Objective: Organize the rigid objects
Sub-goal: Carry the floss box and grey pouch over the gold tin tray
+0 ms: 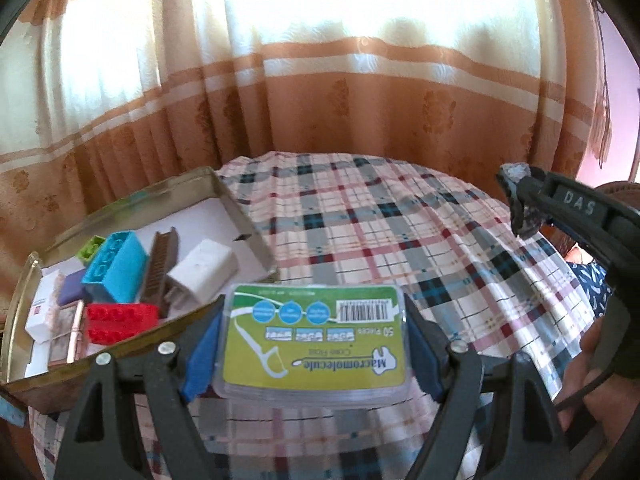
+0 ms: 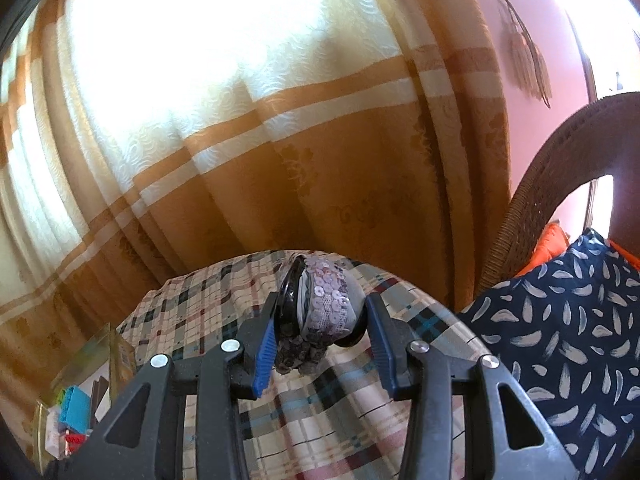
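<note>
From my left wrist camera, my left gripper [image 1: 316, 344] reaches forward and level above the plaid tablecloth [image 1: 384, 240], its blue pads [image 1: 204, 356] clamped on both short sides of a clear floss pick box [image 1: 314, 340] with a green and yellow label, which hangs in the air clear of the cloth. Just to the left and slightly ahead sits the metal tray [image 1: 236, 204], its near rim passing beside my left finger; inside lie a blue brick [image 1: 116, 266], a red brick [image 1: 120, 322], a green brick [image 1: 91, 247], a brown comb [image 1: 158, 270], a white adapter [image 1: 202, 272] and a small white carton [image 1: 40, 316], crowded toward the near left corner, while the tray's far right part shows bare white floor. Ahead and to the right the cloth lies open up to the table's curved far edge, where the orange curtain [image 1: 320, 112] hangs. At the right edge my right gripper [image 1: 524, 204] juts in, raised above the cloth, carrying something sequinned. From my right wrist camera, that gripper [image 2: 322, 334] points forward and a little upward over the table — the sequinned hair clip [image 2: 328, 308] sits between the fingers, its black side against the left blue pad [image 2: 264, 348], but a gap shows before the right finger, so I cannot tell whether it is truly pinched. The cloth beneath is open; the tray [image 2: 120, 350] lies low on the left, well apart, and a wicker chair [image 2: 532, 184] with a dark patterned cushion [image 2: 560, 320] stands close on the right.
</note>
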The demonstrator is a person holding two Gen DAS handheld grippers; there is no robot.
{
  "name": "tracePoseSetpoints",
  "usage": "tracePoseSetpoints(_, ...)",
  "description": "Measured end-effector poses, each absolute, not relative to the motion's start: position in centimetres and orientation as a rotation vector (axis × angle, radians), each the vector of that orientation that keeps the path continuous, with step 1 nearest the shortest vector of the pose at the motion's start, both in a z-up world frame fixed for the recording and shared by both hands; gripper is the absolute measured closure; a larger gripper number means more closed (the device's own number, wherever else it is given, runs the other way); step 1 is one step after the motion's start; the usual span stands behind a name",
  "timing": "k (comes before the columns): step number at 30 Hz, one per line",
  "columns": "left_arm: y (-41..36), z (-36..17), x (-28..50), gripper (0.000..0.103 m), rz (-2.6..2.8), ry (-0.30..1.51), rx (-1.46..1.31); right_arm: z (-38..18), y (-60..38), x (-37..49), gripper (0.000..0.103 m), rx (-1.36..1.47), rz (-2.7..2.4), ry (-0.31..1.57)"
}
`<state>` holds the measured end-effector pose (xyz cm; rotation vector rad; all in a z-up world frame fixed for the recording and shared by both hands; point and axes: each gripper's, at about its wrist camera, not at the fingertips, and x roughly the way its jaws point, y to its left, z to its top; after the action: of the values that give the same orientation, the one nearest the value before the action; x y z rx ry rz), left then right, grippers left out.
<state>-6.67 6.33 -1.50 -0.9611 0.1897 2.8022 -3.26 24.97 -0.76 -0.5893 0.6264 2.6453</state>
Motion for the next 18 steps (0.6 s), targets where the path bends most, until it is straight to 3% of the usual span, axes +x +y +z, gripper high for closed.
tracePoseSetpoints(5,4.8,-0.9,-5.9,0.023,2.812,0.155,-0.91,0.6,22.7,-2.7,0.059,-0.526,2.685,0.484)
tracePoseSetpoints(18,2.2,0.3,-4.3,0.023,2.866,0.127,-0.79,1.1,18.7,-1.2,0.058,-0.534,2.746,0.404)
